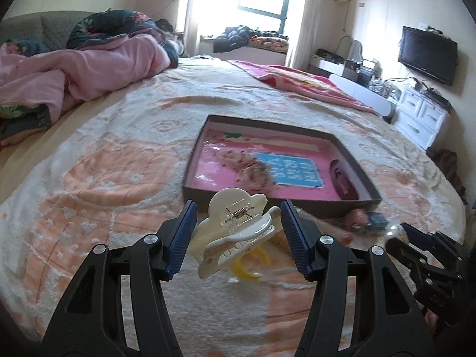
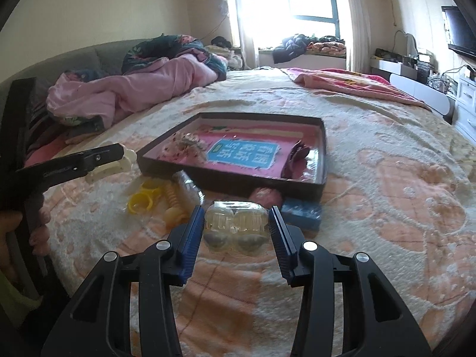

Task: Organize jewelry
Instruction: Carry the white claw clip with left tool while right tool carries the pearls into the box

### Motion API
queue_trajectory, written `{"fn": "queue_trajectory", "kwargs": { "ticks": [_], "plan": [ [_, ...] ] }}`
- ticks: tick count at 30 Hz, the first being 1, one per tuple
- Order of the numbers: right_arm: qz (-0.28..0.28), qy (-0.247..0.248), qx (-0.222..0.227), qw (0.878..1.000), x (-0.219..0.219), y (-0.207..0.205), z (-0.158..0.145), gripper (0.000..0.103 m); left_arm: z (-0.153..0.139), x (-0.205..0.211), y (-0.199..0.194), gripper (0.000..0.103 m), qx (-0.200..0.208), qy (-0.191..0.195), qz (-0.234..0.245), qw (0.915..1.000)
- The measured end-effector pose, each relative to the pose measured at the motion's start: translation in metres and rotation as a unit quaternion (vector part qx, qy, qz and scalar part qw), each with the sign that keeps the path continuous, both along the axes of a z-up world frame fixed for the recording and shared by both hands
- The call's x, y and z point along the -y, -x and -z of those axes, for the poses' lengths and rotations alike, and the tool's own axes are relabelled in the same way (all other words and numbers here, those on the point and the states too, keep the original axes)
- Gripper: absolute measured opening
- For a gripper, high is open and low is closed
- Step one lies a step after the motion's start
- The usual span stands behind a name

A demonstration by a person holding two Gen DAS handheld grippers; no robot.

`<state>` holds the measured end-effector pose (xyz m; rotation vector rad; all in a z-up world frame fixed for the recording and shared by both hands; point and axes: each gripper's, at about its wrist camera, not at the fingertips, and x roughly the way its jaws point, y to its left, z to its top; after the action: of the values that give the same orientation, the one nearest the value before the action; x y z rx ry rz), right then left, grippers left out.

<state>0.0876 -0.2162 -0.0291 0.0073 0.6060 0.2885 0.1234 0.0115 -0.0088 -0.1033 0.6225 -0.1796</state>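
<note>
Claws are both gaping: the left claw (image 1: 238, 232) is bracketing a cream plastic hair clip (image 1: 232, 232), the right claw (image 2: 236, 232) a clear plastic clip (image 2: 235, 223), before the shallow dark pink-lined box (image 2: 322, 160) mid-bed.

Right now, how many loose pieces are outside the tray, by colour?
Cream claw clip: 1
Yellow piece: 1
Peach spiral: 1
Clear: 2, a clear claw clip and a clear tube-like piece
Pink piece: 1
Blue piece: 1
Total: 7
</note>
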Motion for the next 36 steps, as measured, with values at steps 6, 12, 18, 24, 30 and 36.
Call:
{"fn": "queue_trajectory", "kwargs": {
  "ticks": [6,12,18,24,30,36],
  "plan": [
    [0.012,-0.001,0.011,1.0,0.009,-0.007,-0.007,0.042,-0.004,0.014,-0.007,0.049,0.001,0.001,0.015,0.9999],
    [0.022,0.002,0.019,1.0,0.021,-0.014,-0.011,0.042,-0.006,0.027,-0.02,0.049,-0.003,0.001,0.027,0.9996],
    [0.031,0.001,0.021,0.999,0.03,-0.021,-0.015,0.042,-0.01,0.041,-0.033,0.049,0.004,-0.008,0.038,0.9992],
    [0.041,-0.006,0.019,0.999,0.038,-0.031,-0.017,0.042,-0.013,0.053,-0.049,0.05,0.008,-0.013,0.05,0.9986],
    [0.053,-0.007,0.027,0.998,0.047,-0.043,-0.024,0.042,-0.015,0.063,-0.068,0.05,0.005,-0.013,0.06,0.9981],
    [0.062,-0.004,0.028,0.998,0.052,-0.056,-0.025,0.042,-0.014,0.076,-0.084,0.05,0.0,-0.013,0.075,0.9971]
  ]
}}
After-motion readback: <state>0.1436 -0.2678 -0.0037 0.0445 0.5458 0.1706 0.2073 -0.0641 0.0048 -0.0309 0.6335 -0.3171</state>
